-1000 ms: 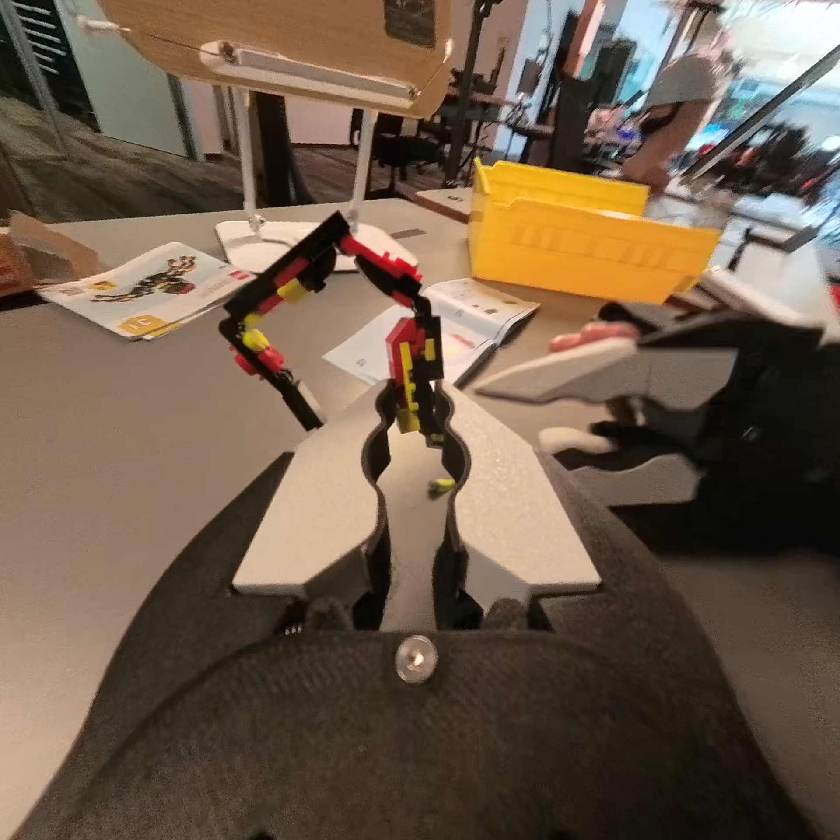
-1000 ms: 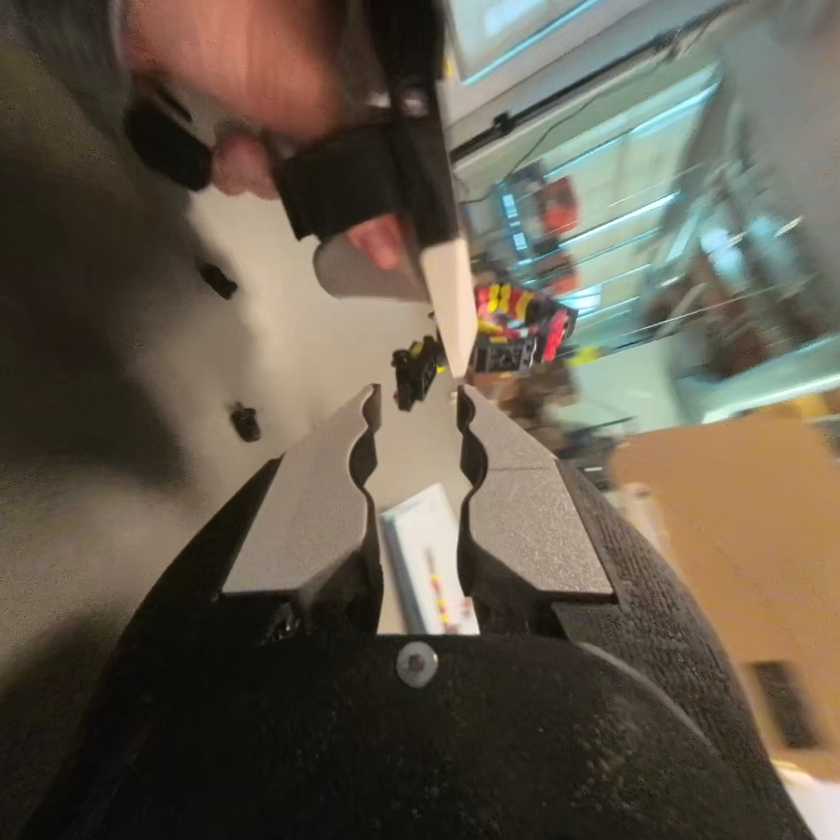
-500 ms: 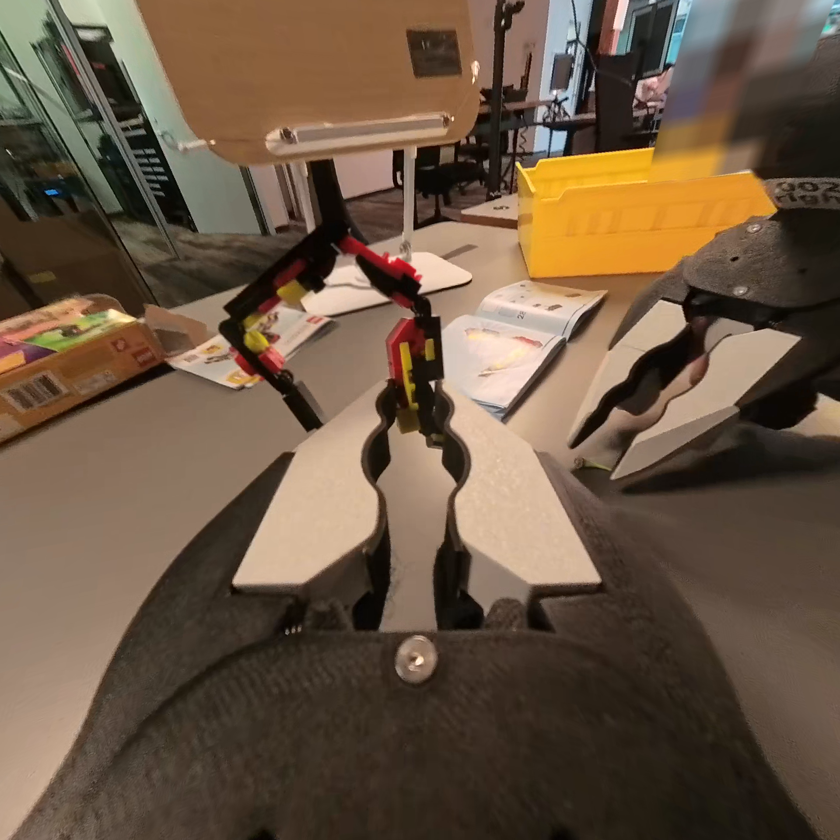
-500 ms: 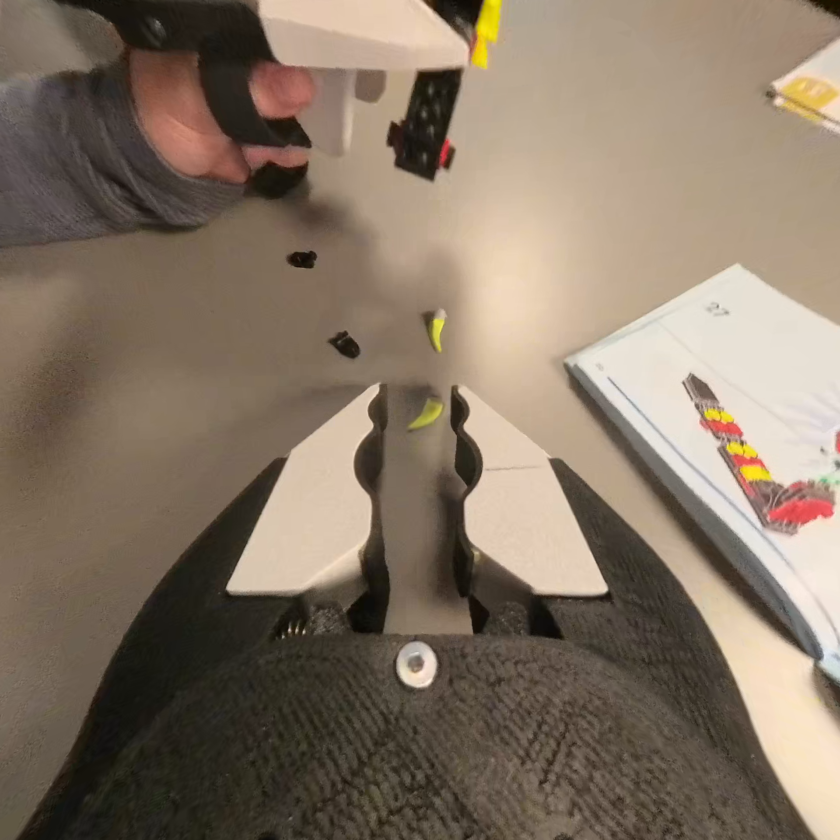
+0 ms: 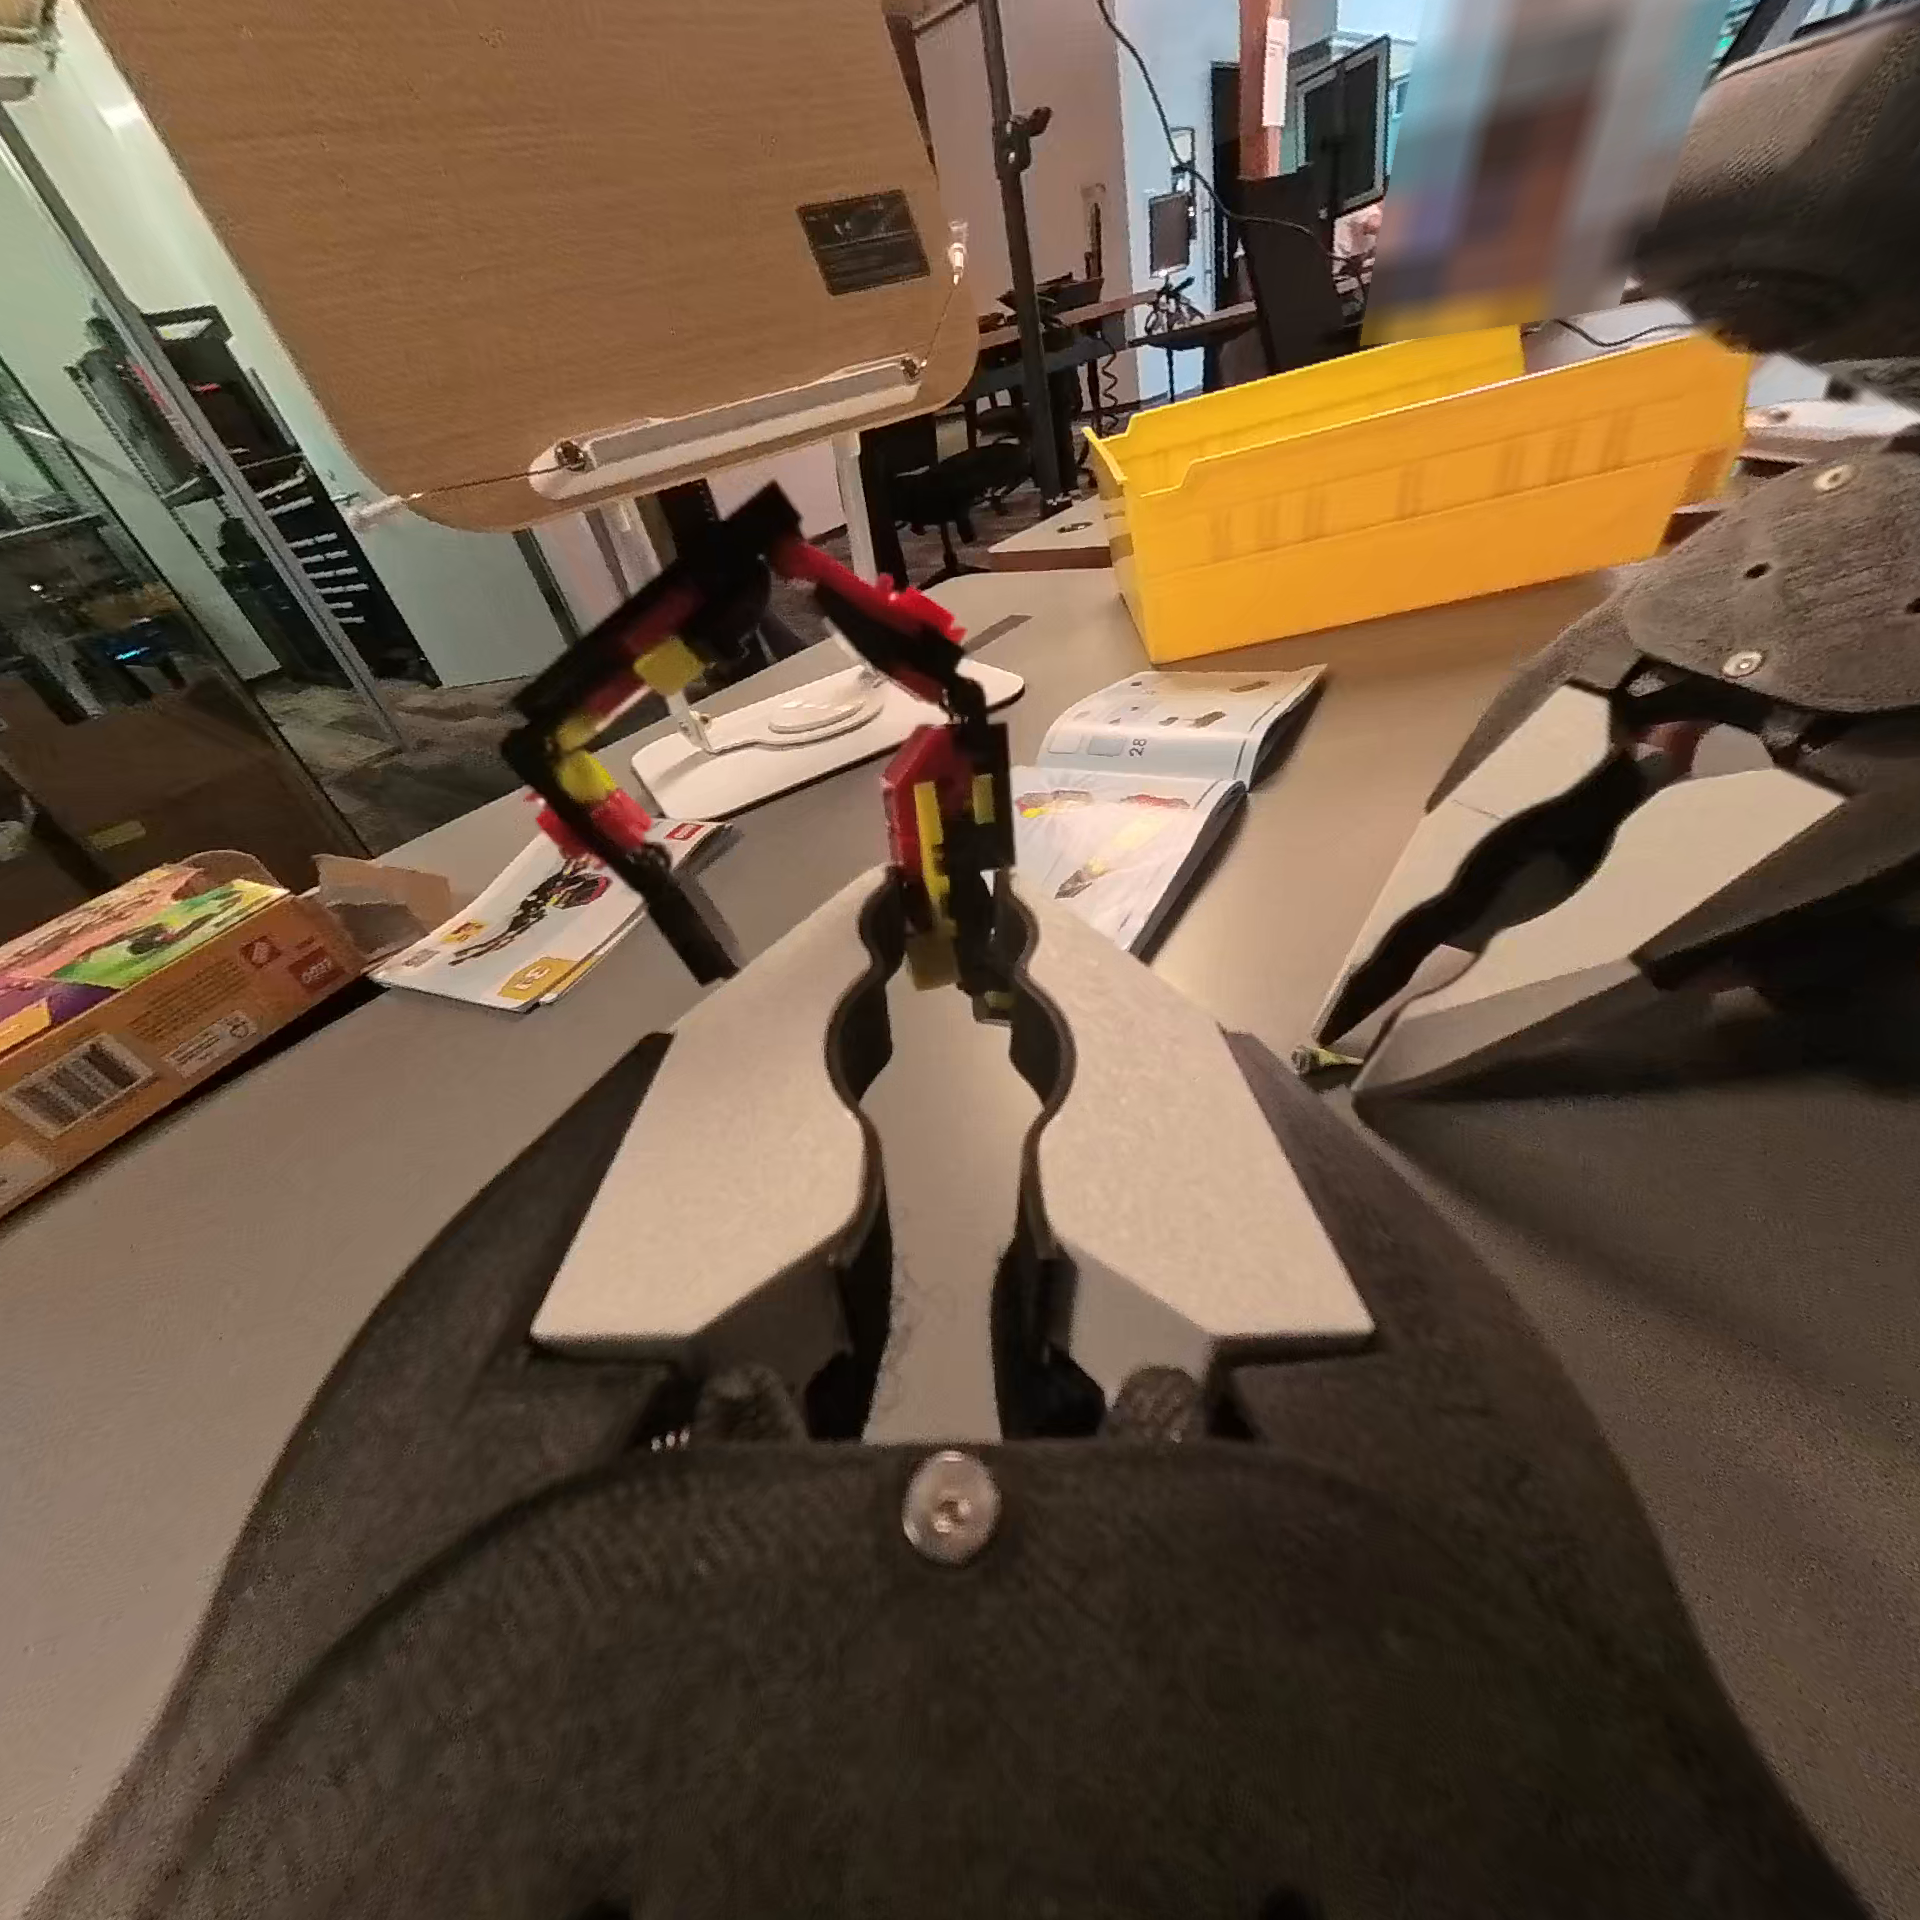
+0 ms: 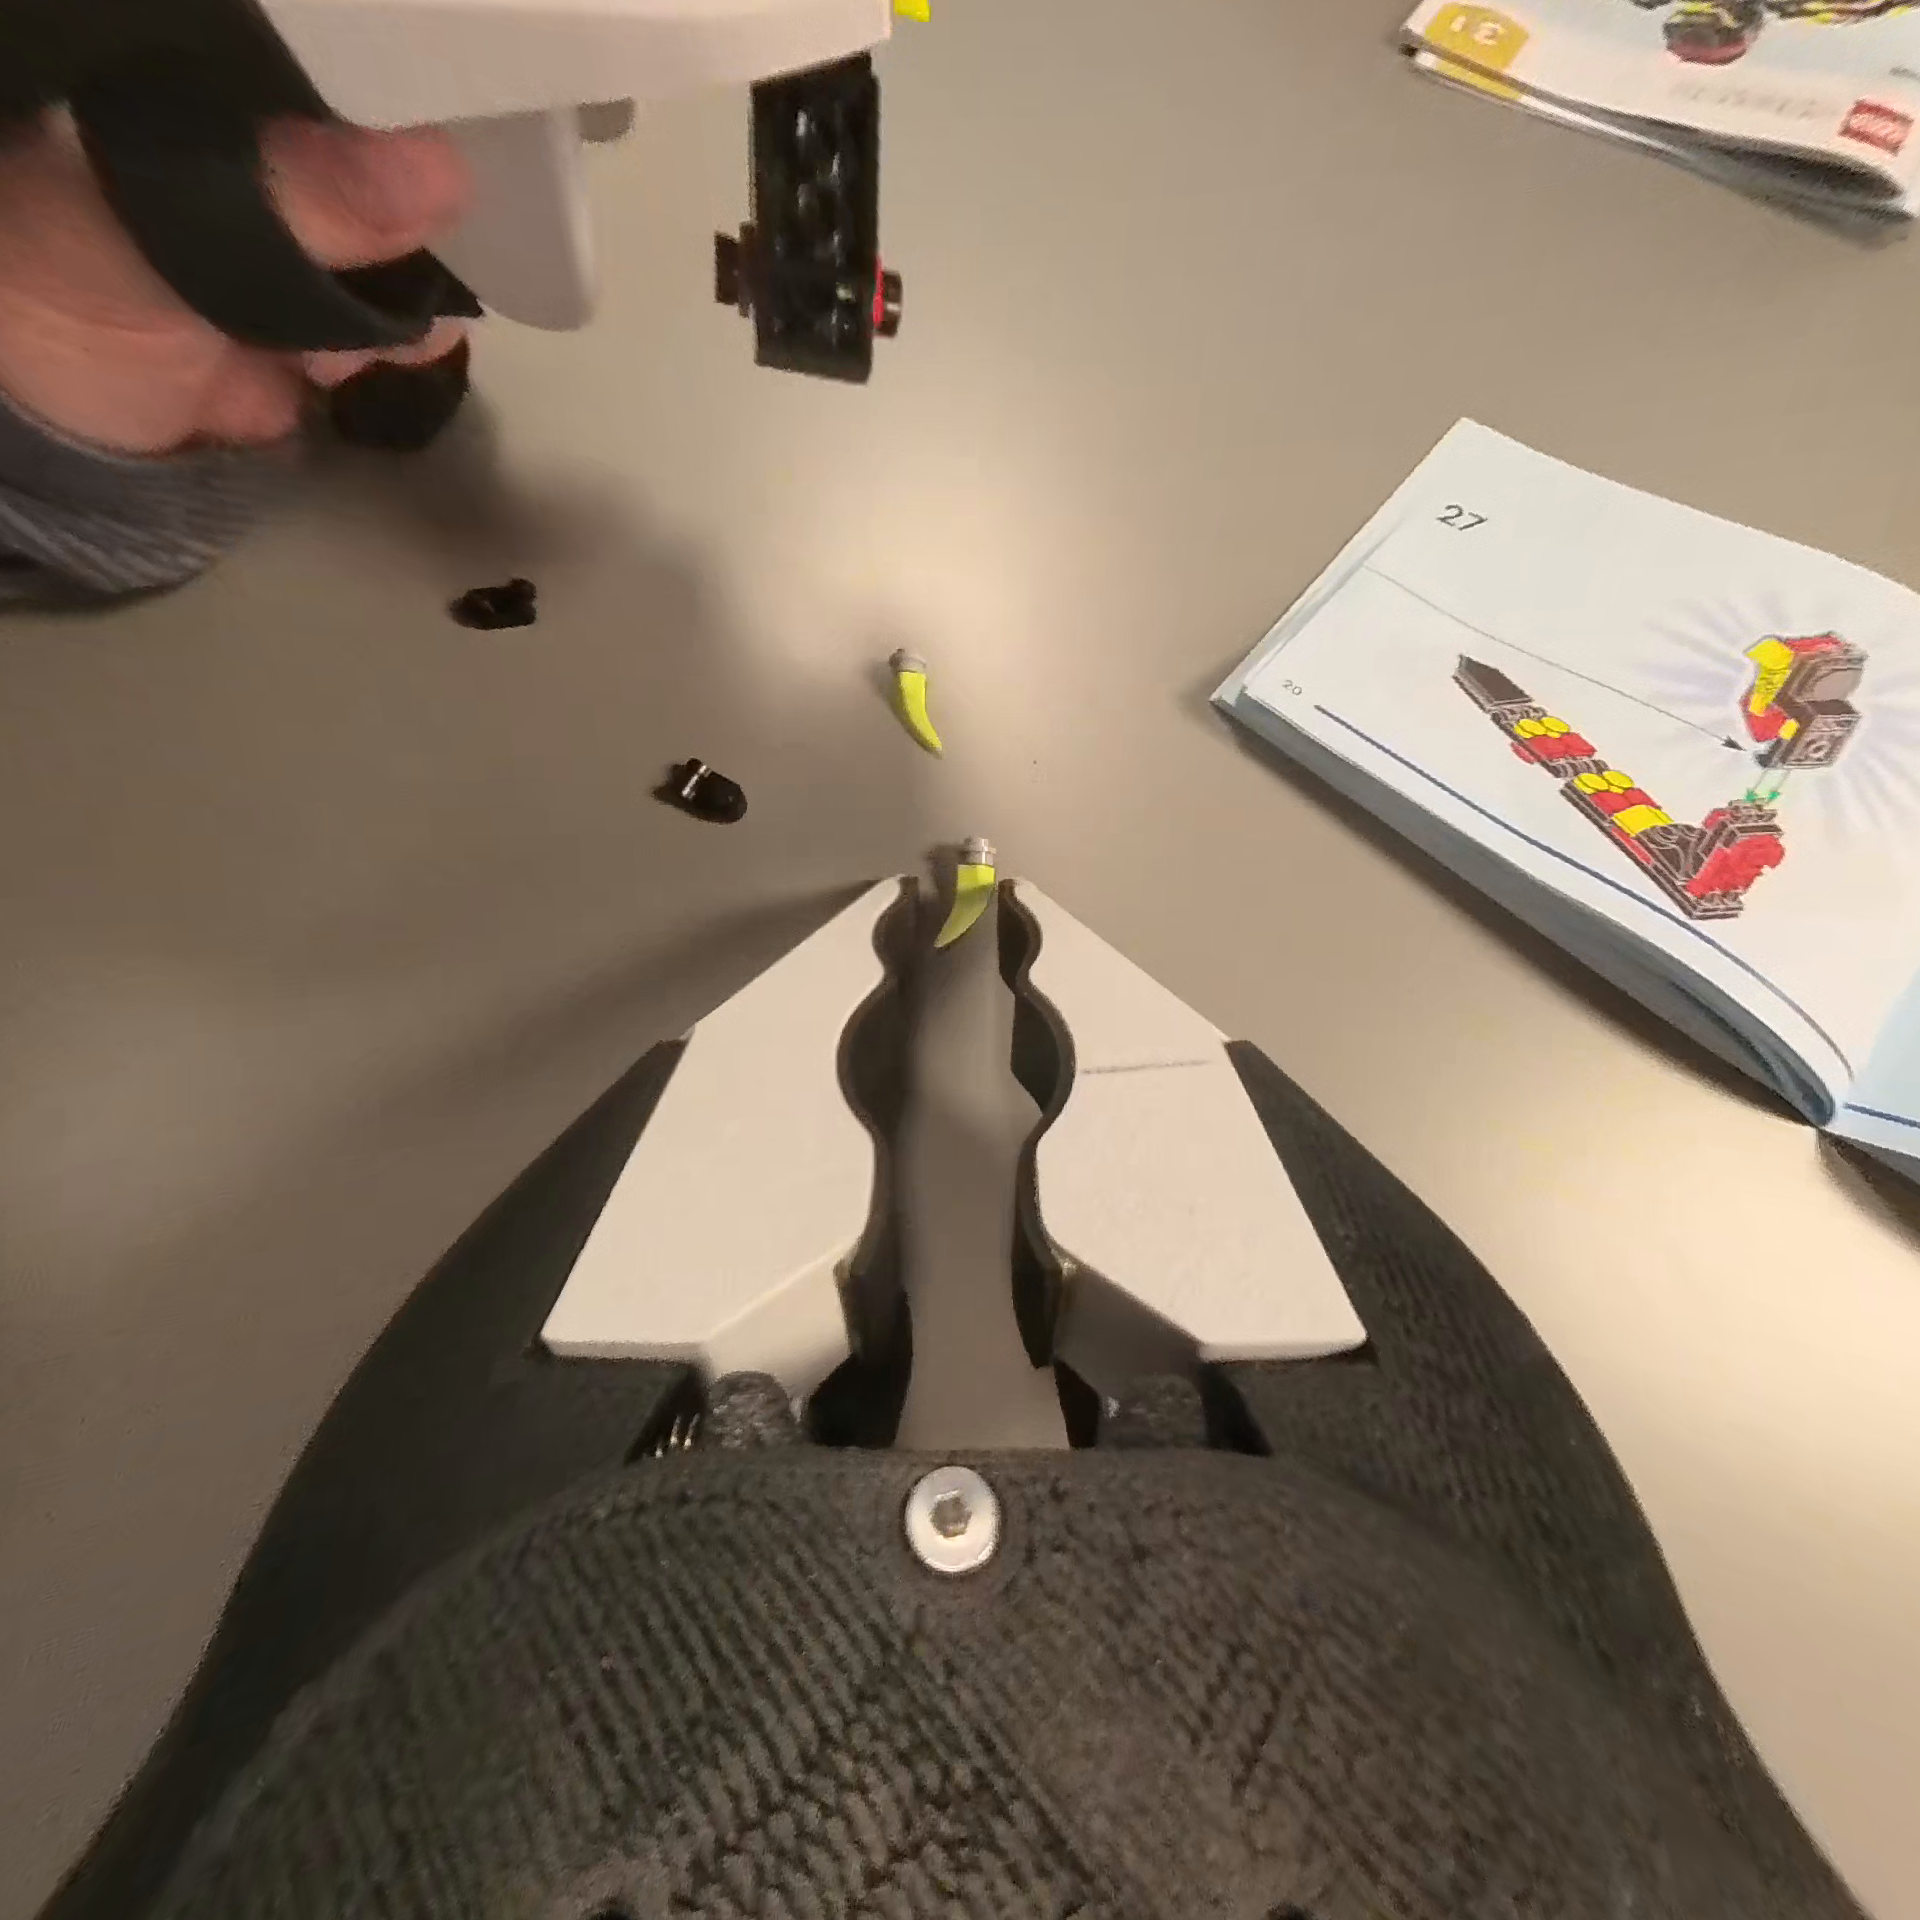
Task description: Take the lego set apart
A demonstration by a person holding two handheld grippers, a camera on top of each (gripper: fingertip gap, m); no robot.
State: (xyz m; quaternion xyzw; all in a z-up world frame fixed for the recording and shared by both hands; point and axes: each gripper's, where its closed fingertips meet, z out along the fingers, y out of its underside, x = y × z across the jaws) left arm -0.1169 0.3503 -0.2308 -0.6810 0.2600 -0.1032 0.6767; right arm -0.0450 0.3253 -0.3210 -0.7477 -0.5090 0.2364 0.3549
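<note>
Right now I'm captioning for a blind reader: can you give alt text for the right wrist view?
The right gripper points down at a grey table, fingers slightly apart around a lime-green claw piece. A second claw and two small black pieces lie beyond; the left gripper holds a black Lego chunk above.

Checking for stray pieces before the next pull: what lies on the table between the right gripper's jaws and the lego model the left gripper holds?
Right wrist view: one lime claw piece on bare table; another lime claw sits at the right gripper.
</note>
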